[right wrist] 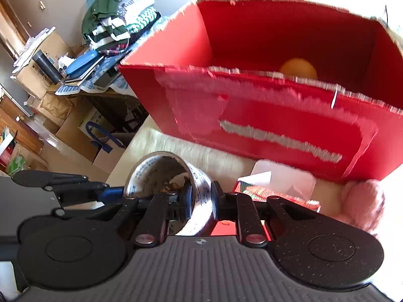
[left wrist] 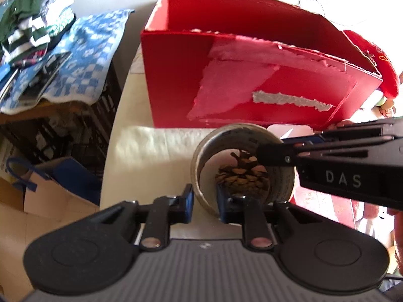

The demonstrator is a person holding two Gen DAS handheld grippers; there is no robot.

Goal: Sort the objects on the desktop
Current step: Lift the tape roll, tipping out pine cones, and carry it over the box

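Gripping the near wall of the tape roll (left wrist: 243, 168), left gripper (left wrist: 205, 205) has one finger outside, one inside; pine cone (left wrist: 240, 177) sits within the ring. Right gripper (left wrist: 289, 148) reaches the roll's right rim; red box (left wrist: 252, 75) behind.

Right wrist view: right gripper (right wrist: 201, 198) is clenched across the roll's (right wrist: 173, 186) wall. Left gripper (right wrist: 110, 191) touches its left side. Orange ball (right wrist: 298, 68) lies inside the box (right wrist: 277, 125).
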